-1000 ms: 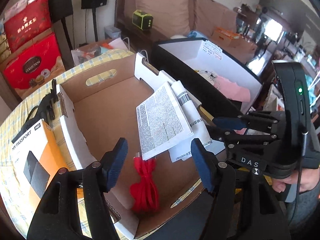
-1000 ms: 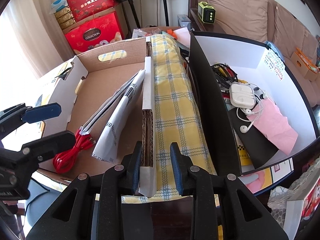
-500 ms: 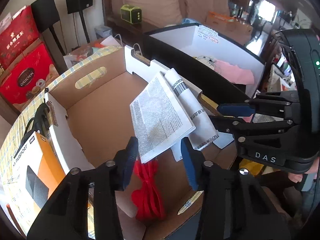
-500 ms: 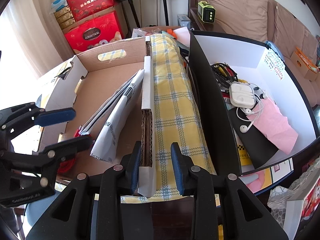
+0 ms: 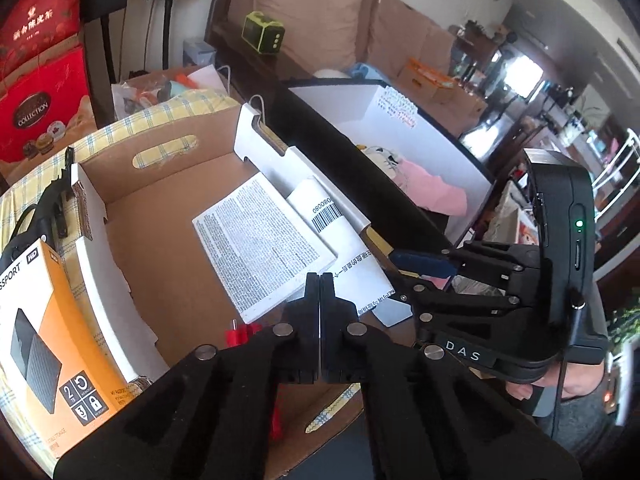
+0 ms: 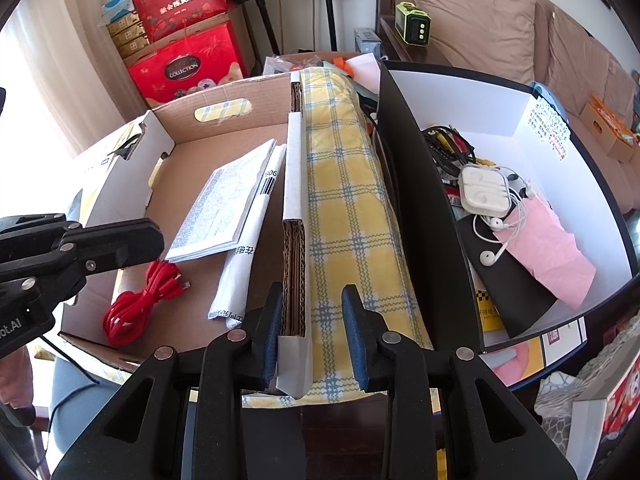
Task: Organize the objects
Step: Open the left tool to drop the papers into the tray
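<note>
An open cardboard box (image 6: 200,148) (image 5: 160,264) holds a printed booklet (image 5: 260,244) (image 6: 224,208), a white barcoded paper (image 5: 336,248) (image 6: 244,264) and a coiled red cable (image 6: 140,300) (image 5: 240,336). My left gripper (image 5: 320,284) (image 6: 156,240) is shut and empty, its tips over the booklet's near edge. My right gripper (image 6: 310,328) (image 5: 424,264) is open and straddles the box's right wall (image 6: 294,216), its left pad touching the wall.
A black-and-white box (image 6: 520,128) at right holds white earbuds (image 6: 484,192), cables and a pink pouch (image 6: 548,252). An orange hard-drive carton (image 5: 36,320) stands left of the cardboard box. A yellow checked cloth (image 6: 344,208) covers the table. Red gift boxes (image 6: 188,68) stand behind.
My left gripper has closed from wide open to fully shut while moving forward over the booklet. The booklet and paper now lie flatter in the box. The right gripper has stayed put.
</note>
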Demonstrator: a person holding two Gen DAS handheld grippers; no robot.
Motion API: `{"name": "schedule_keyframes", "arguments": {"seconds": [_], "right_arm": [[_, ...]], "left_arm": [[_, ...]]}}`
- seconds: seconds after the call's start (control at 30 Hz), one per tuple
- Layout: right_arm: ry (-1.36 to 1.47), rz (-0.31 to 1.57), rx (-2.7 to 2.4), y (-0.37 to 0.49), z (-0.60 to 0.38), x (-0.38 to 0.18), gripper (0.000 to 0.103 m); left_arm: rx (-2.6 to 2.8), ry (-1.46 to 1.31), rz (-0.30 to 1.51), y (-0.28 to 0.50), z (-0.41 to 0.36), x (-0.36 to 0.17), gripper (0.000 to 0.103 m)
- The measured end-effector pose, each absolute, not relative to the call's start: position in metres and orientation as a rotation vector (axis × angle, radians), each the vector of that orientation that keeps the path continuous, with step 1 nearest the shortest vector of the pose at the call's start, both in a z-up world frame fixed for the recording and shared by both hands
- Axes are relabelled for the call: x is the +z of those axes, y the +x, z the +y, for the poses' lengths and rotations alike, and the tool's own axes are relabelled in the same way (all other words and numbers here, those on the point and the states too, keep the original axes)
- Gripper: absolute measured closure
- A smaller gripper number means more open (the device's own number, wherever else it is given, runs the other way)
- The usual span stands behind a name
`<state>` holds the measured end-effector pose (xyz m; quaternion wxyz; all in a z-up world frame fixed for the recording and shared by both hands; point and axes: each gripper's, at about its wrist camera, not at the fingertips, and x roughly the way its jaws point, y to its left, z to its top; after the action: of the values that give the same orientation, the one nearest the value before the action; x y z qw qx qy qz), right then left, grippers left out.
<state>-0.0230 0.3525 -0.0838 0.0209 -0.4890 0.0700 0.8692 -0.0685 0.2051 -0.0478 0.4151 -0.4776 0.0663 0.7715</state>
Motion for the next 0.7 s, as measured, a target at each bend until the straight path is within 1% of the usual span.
{"name": "schedule_keyframes", "arguments": {"seconds": [0.07,0.1,0.13,0.17,0.23,0.3,0.37,0.5,0.67,0.7], "right_arm": [[-1.517,0.221,2.696,-0.022,0.353,-0.083,0.075],[-1.517,0.222,2.696,-0.022,0.353,-0.083,0.075],[-1.517,0.222,2.696,-0.022,0.353,-0.083,0.074],[-1.516,0.221,2.696,-0.021,0.353,-0.082,0.074],[-1.514,0.219,2.696,-0.021,0.353,-0.081,0.073],[-1.51,0.221,2.697,-0.021,0.353,-0.081,0.073],[-1.508,0.225,2.697,-0.021,0.353,-0.08,0.072],[-1.508,0.224,2.696,-0.022,0.354,-0.08,0.071],[-1.508,0.228,2.697,-0.022,0.354,-0.08,0.07],[-1.507,0.229,2.697,-0.022,0.354,-0.08,0.07]], "left_arm": [[1.964,-1.206,0.181,-0.068,0.203,-0.048,0.102],[1.968,-1.221,0.183,-0.069,0.201,-0.048,0.099],[1.972,-1.241,0.177,-0.07,0.199,-0.049,0.087],[1.984,-1.255,0.167,-0.071,0.195,-0.049,0.071],[2.006,-1.253,0.134,-0.072,0.186,-0.047,0.056],[2.011,-1.258,0.099,-0.075,0.177,-0.044,0.054],[2.02,-1.273,0.073,-0.078,0.169,-0.043,0.046],[2.05,-1.288,0.048,-0.084,0.156,-0.04,0.044],[2.117,-1.29,0.001,-0.094,0.132,-0.033,0.029],[2.13,-1.293,-0.01,-0.097,0.126,-0.032,0.028]]}}
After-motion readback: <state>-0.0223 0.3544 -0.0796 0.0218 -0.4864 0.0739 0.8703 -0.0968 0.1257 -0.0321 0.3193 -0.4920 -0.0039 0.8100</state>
